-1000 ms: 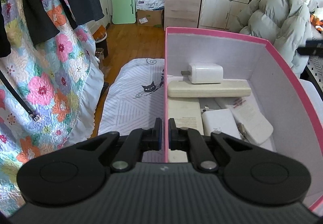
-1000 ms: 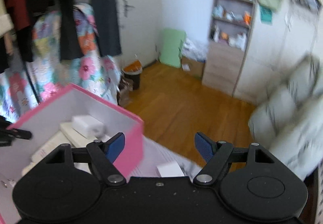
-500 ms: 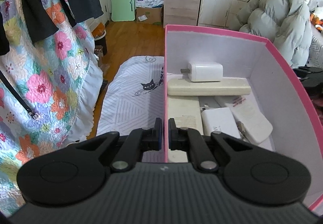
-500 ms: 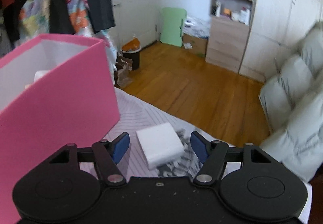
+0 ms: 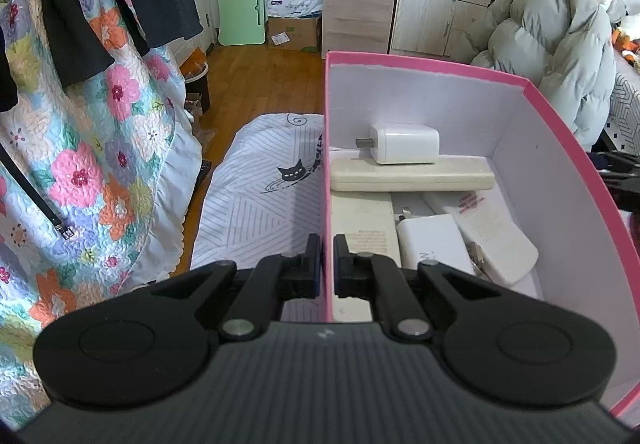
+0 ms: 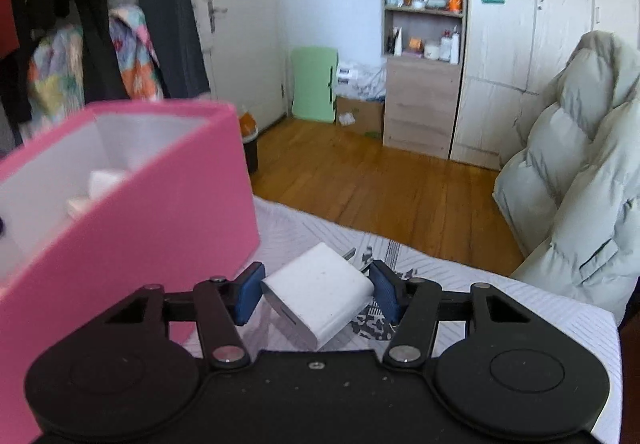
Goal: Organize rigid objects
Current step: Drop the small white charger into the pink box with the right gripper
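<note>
Left gripper clamped on the left wall of the pink box, tilted down, chargers just ahead inside, right gripper angled down over the bedspread, jaws closing around a white charger between them, pads not yet pressing, box at its left
</note>
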A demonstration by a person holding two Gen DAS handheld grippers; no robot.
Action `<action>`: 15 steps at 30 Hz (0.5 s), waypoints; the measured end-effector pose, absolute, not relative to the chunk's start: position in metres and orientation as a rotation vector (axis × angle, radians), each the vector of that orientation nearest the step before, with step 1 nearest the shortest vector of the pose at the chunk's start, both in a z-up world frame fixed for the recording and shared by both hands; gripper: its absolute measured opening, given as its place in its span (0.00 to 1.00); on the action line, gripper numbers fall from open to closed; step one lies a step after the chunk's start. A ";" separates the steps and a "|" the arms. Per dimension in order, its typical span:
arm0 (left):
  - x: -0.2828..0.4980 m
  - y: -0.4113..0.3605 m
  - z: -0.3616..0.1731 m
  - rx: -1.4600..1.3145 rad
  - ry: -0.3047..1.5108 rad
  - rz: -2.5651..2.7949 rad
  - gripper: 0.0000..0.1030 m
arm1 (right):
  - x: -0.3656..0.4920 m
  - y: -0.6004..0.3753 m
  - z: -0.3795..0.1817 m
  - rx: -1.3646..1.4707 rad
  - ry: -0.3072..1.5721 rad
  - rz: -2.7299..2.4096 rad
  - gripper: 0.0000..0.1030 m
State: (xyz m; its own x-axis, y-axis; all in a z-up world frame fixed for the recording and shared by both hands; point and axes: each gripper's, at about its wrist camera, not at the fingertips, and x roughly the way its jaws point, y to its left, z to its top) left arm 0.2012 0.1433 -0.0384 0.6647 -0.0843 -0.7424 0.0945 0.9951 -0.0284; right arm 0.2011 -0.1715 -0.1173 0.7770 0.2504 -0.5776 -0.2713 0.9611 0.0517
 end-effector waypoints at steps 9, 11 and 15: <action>0.201 0.143 -0.036 0.013 0.840 -0.100 0.05 | 0.150 -0.145 -0.025 -0.077 0.442 0.395 0.61; 0.201 0.142 -0.036 0.011 0.840 -0.101 0.05 | 0.147 -0.127 -0.011 -0.104 0.477 0.448 0.61; 0.202 0.143 -0.036 0.017 0.839 -0.103 0.05 | 0.150 -0.094 -0.006 -0.193 0.593 0.545 0.61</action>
